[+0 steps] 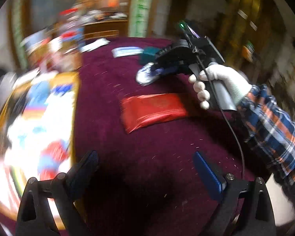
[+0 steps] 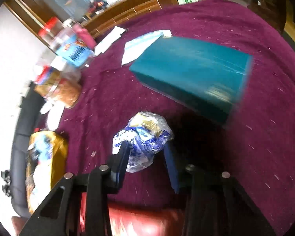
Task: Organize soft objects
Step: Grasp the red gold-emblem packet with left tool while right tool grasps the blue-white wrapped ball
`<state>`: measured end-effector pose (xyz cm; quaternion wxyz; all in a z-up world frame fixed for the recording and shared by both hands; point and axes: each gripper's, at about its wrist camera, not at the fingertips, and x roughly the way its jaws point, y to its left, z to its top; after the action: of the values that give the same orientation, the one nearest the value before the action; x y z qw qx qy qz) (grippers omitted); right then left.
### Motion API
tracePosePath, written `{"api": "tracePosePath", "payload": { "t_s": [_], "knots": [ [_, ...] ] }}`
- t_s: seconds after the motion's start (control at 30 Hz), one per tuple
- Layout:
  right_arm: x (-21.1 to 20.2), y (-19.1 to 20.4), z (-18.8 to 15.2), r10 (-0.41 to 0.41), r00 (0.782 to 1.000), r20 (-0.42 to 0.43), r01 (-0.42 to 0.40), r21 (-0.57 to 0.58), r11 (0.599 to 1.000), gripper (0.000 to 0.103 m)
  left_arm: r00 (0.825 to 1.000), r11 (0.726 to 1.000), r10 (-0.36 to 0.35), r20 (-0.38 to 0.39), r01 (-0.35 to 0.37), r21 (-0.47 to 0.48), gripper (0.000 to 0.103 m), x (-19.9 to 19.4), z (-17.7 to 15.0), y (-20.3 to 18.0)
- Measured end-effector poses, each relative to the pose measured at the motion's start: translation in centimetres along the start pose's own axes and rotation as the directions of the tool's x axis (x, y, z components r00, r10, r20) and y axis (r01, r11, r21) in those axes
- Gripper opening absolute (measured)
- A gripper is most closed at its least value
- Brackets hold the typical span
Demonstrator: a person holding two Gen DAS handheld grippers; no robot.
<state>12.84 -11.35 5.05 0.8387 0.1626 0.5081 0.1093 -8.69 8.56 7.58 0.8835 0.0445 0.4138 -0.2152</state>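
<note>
My right gripper (image 2: 145, 147) is shut on a crumpled blue-and-white plastic packet (image 2: 145, 135) and holds it above the maroon tablecloth (image 2: 245, 39). The packet also shows in the left wrist view (image 1: 146, 74), at the tip of the right gripper (image 1: 157, 69). My left gripper (image 1: 145, 167) is open and empty above the cloth. A shiny red soft pouch (image 1: 153, 110) lies flat ahead of it, and shows under the right gripper (image 2: 143, 222). A teal box (image 2: 192, 72) lies ahead of the right gripper.
A yellow-rimmed box (image 1: 74, 102) full of colourful packets sits at the left (image 2: 59, 157). White and blue paper packs (image 1: 126, 51) lie at the far side. Jars and a bread bag (image 2: 63, 90) crowd the far left. A wooden counter stands behind.
</note>
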Motion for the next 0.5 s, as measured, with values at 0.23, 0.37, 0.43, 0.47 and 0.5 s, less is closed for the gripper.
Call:
{"api": "tracePosePath", "payload": {
  "t_s": [0.23,0.37,0.43,0.47,0.5],
  "knots": [
    [-7.3,-6.3,-5.2,0.126,0.986,0.107,-0.134,0.071,0.988,0.035,0.997,0.903,-0.036,-0.068,0.062,0.426,0.102,7.0,5.5,-4.9],
    [-8.2,-9.5,-6.6,0.195,0.973,0.125,-0.210,0.125,0.970,0.035,0.986,0.840,0.058,-0.153,0.035,0.542,0.102,12.2,6.4,-5.9],
    [-8.0,-10.6,-6.7,0.213,0.968,0.131,-0.230,0.132,0.964,0.036,0.981,0.813,0.090,-0.172,0.028,0.582,0.102,14.2,6.9,-6.2],
    [-7.7,-11.0,-6.8,0.227,0.965,0.132,-0.245,0.141,0.959,0.036,0.977,0.806,0.096,-0.192,0.037,0.591,0.103,15.0,6.9,-6.3],
    [-7.4,-11.3,-6.9,0.243,0.961,0.133,-0.261,0.150,0.954,0.036,0.977,0.820,0.058,-0.205,0.070,0.568,0.103,15.3,7.5,-5.9]
  ]
}}
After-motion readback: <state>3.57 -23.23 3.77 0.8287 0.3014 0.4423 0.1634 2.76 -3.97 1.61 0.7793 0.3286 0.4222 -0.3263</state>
